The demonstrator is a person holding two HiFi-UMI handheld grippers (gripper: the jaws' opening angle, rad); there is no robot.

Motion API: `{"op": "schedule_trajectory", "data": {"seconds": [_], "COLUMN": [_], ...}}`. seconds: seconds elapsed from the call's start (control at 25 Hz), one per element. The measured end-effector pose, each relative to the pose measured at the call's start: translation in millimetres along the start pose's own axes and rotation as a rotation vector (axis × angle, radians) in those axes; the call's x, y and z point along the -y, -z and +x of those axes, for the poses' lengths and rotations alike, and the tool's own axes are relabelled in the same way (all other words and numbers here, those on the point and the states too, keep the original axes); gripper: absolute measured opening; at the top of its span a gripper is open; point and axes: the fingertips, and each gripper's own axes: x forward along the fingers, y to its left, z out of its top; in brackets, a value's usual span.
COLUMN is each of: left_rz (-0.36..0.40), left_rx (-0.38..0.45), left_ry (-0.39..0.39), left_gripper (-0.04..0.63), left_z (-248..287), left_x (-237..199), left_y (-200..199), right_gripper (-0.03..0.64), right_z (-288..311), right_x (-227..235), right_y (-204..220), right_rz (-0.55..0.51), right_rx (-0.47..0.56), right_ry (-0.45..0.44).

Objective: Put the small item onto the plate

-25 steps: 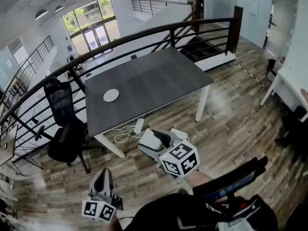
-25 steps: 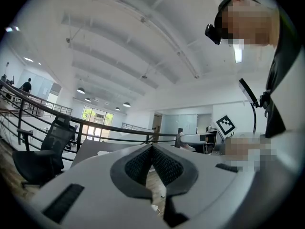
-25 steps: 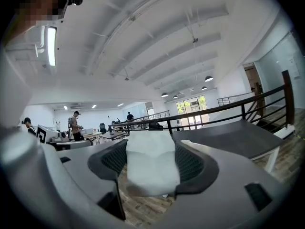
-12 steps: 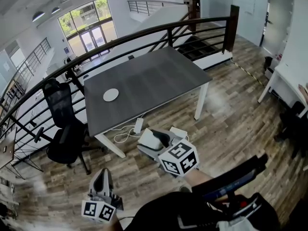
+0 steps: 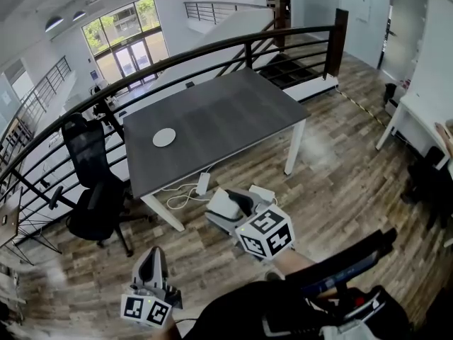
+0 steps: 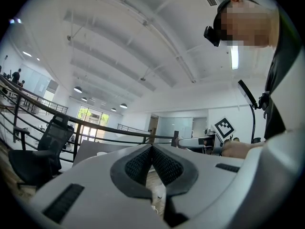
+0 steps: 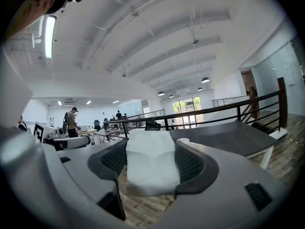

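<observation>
From the right gripper view: right tongs (image 7: 150,161) clamped on the small white item (image 7: 150,168), a soft-looking pale block filling the gap between the pads. Beyond it, the dark grey worktop (image 7: 228,140) with the white plate (image 7: 182,140) on it, well apart from the item. Reads as the carrying step, with the plate not yet reached. Next, most likely: closing on the worktop, bringing the right tongs over the plate, lowering, then letting go only once the item is low enough not to bounce off.

From the left gripper view: left tongs (image 6: 152,149) shut tip to tip, gripping nothing, pointed up toward a white ceiling with strip lights.

From the head view: both tongs over a plank floor (image 5: 340,183), right tongs (image 5: 221,205) held forward, left tongs (image 5: 152,257) lower and nearer the body. Ahead, the worktop (image 5: 226,112), bare except for the plate (image 5: 164,137) near its left end. A black office chair (image 5: 92,176) at the left, a dark railing (image 5: 212,52) behind, a white cable (image 5: 185,197) on the floor underneath, tall windows (image 5: 127,27) far off.
</observation>
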Motion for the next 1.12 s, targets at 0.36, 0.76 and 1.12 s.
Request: {"op": "schedule_trajectory", "data": {"seconds": [0.36, 0.76, 1.12], "left_rz": [-0.001, -0.004, 0.027], "left_rx": [0.014, -0.004, -0.004], "left_ry": [0.036, -0.006, -0.060], "left_gripper": [0.003, 0.003, 0.003], "left_z": [-18, 8, 73], "left_x": [-17, -29, -28], "left_y": [-4, 3, -13], "right_gripper": [0.316, 0.316, 0.316], "right_z": [9, 31, 65], "right_x": [-23, -2, 60], "right_y": [-4, -12, -37], "right_rz": [-0.055, -0.056, -0.044], "right_rx": [0.037, 0.041, 0.052], "right_ry": [0.023, -0.023, -0.079]}}
